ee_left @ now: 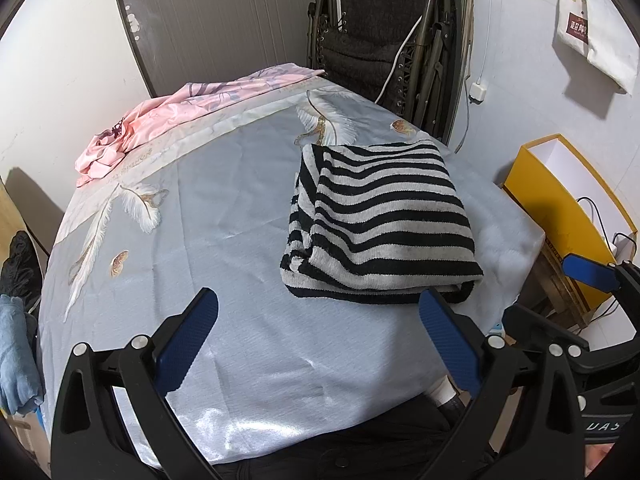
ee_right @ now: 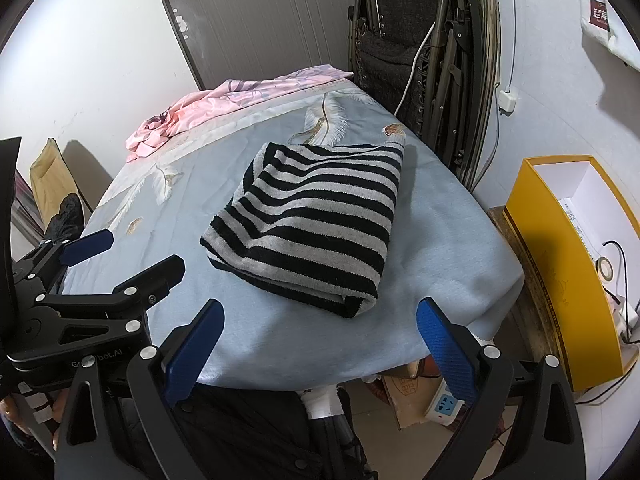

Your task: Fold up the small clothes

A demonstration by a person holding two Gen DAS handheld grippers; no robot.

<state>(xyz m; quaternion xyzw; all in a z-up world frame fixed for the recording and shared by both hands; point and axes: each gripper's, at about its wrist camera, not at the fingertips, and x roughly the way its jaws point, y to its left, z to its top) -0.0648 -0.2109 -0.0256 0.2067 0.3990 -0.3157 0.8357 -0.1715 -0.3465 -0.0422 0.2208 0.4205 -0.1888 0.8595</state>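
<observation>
Both of your grippers stand back from the work. From the left wrist, the left gripper [ee_left: 318, 336] has its jaws wide apart and empty, hovering over bare sheet just short of the striped sweater [ee_left: 380, 220]. That sweater lies as a compact rectangle on the pale blue bedsheet [ee_left: 224, 216], towards the corner nearest the yellow box [ee_left: 560, 216], so the fold looks finished or nearly so. The right gripper [ee_left: 576, 280] shows beyond the sweater's near corner. Writing is scarce here: a fragment like "UAS" on that gripper's body, and a bag label too blurred to read.

From the right wrist, the right gripper [ee_right: 320, 338] also has its jaws spread and holds nothing, just short of the sweater's near edge. Your next move is probably a last tidy of that rolled near edge, or setting the sweater aside; either calls for closing on all layers together. "bot.AI" reads on the left gripper's housing.
</observation>
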